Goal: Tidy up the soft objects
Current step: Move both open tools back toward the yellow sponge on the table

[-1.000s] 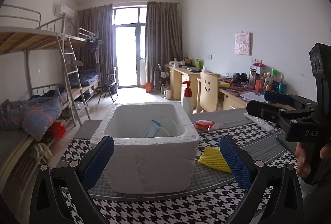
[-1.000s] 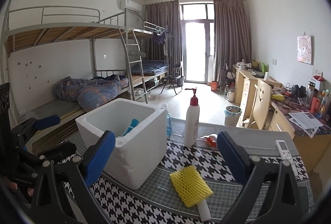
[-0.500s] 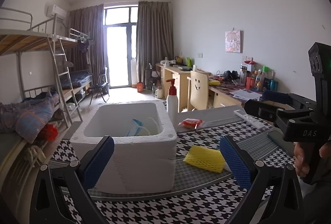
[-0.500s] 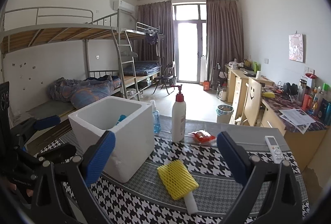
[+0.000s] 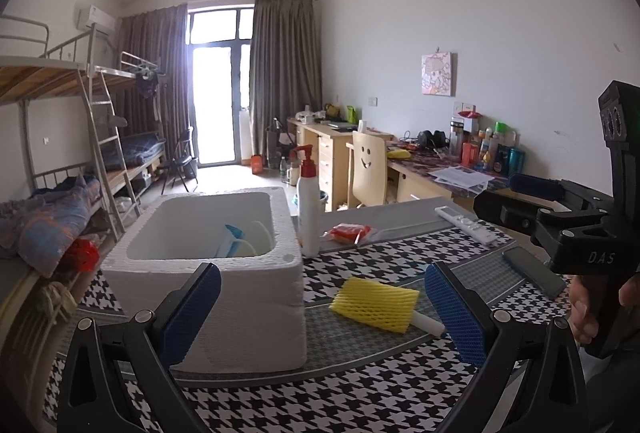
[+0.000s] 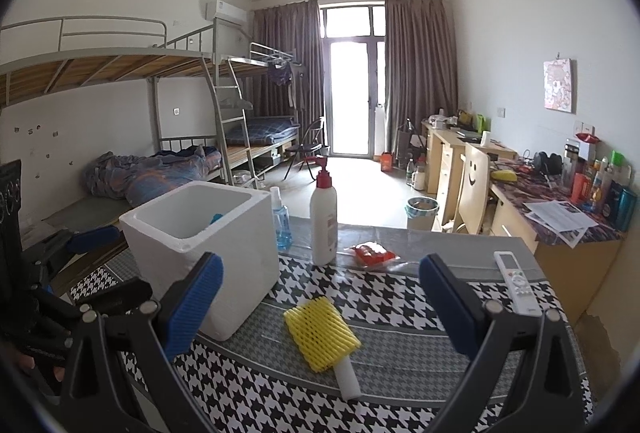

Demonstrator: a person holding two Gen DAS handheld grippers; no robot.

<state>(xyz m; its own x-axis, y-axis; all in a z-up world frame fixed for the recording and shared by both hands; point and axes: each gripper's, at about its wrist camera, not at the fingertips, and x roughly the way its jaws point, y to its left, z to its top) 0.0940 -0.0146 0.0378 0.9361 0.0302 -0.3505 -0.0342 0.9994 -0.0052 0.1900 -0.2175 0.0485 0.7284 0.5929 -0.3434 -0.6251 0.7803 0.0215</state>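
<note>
Plainly "DAS" on the right gripper (image 5: 536, 205), jaws apart.

A desk (image 6: 400, 297) with a houndstooth cover holds a foam box (image 6: 200, 245), yellow foam net (image 6: 320, 333), lotion bottle (image 6: 324, 217), red packet (image 6: 372, 253), and remote (image 6: 516, 281).

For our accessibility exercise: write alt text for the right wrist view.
Open blue-padded tongs frame a yellow foam net sleeve lying on a houndstooth tablecloth, right of a white foam box. Behind stand a pump bottle and a red packet.
</note>
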